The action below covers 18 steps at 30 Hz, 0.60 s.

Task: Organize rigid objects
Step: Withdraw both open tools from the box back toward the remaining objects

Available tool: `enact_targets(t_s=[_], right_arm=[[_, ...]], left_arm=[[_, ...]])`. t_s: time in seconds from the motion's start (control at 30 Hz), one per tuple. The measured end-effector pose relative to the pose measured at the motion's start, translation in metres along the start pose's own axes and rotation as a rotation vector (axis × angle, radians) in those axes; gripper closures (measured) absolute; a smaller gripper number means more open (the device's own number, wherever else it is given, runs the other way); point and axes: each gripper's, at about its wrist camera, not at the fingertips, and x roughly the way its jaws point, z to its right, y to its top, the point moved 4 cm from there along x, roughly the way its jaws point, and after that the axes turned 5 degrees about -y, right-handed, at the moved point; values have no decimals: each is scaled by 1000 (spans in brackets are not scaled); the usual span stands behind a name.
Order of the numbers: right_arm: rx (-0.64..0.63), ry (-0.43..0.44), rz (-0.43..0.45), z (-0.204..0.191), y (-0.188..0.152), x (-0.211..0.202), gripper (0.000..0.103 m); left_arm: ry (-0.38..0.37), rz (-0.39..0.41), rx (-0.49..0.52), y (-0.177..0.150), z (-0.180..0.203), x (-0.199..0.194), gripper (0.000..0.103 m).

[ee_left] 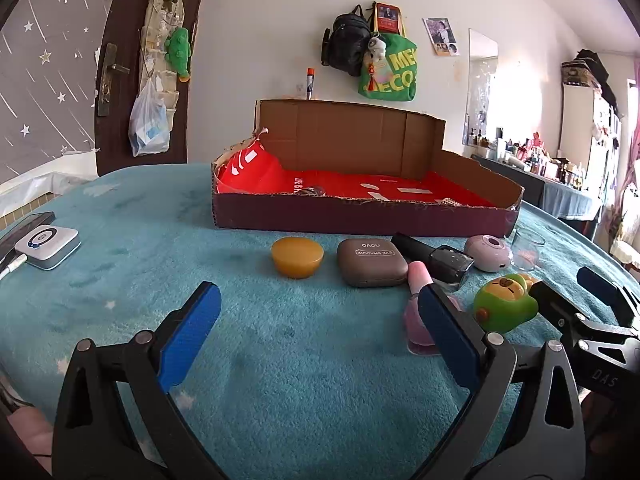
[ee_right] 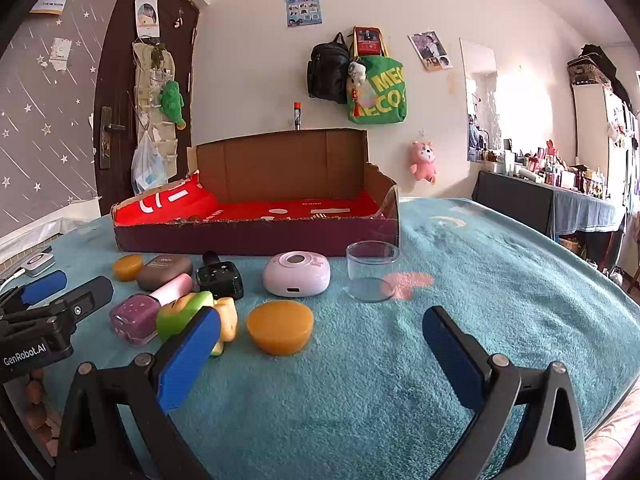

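1. The left gripper (ee_left: 320, 324) hovers low over the surface, its jaws spread wide with nothing between them.
2. Its blue pads (ee_left: 192, 336) face each other across the gap, the black linkage arms below angling outward.
3. The right gripper (ee_right: 322, 354) is also spread wide and holds nothing, level with the left and pointing the same way.
4. In the left wrist view the right gripper's fingers (ee_left: 596, 286) show at the right edge, just beside the left gripper.

Home bedroom: wall bags (ee_right: 356, 76), cosmetics shelf (ee_right: 560, 172), plush (ee_right: 423, 160).
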Motion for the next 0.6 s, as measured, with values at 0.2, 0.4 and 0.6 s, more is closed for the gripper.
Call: enact_targets(t_s=[0.2, 0.4, 0.6], right_arm=[[6, 2, -1, 1, 1, 0, 0], [13, 0, -10, 3, 5, 1, 0], [23, -2, -32, 6, 10, 4, 0]], left_arm=[[-7, 0, 2, 1, 1, 0, 3], [-4, -19, 15, 6, 2, 2, 3], [8, -36, 42, 17, 3, 6, 3]])
